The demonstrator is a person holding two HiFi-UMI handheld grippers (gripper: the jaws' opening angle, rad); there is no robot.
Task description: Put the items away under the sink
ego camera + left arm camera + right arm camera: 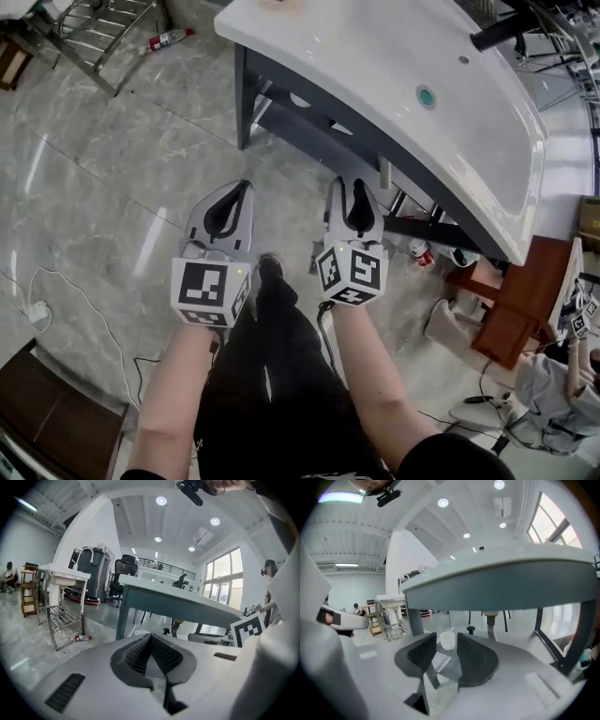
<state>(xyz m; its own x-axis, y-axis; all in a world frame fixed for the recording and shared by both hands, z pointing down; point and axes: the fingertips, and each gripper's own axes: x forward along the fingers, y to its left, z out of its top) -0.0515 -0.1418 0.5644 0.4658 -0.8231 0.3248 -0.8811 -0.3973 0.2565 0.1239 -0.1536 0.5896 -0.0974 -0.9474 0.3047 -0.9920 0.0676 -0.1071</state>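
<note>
- A bright open hall with a pale marble floor [103,197]. A white sink [375,56] on a dark frame stands just ahead of both claws.
- The left claw [150,638] is closed on nothing, its ribbed pads meeting at the tips.
- The right claw [352,187] has its jaws a little apart and holds nothing. A white cup [448,640] shows through the gap, but it seems to stand further on, under the sink.
- A small red-and-white bottle [170,38] lies on its side on the floor, well ahead and left of the left claw, beside a metal rack [94,33].
- The bottle looks light and smooth, and being round it will likely roll. It is best pinched across the middle of its body.
- The cup is probably thin and easily squashed, so its wall wants a gentle grip.
- The sink top hides most of the space beneath it.
- The small things [419,250] right of the right claw are half covered and hard to name. The bottle's label is too small to read.
</note>
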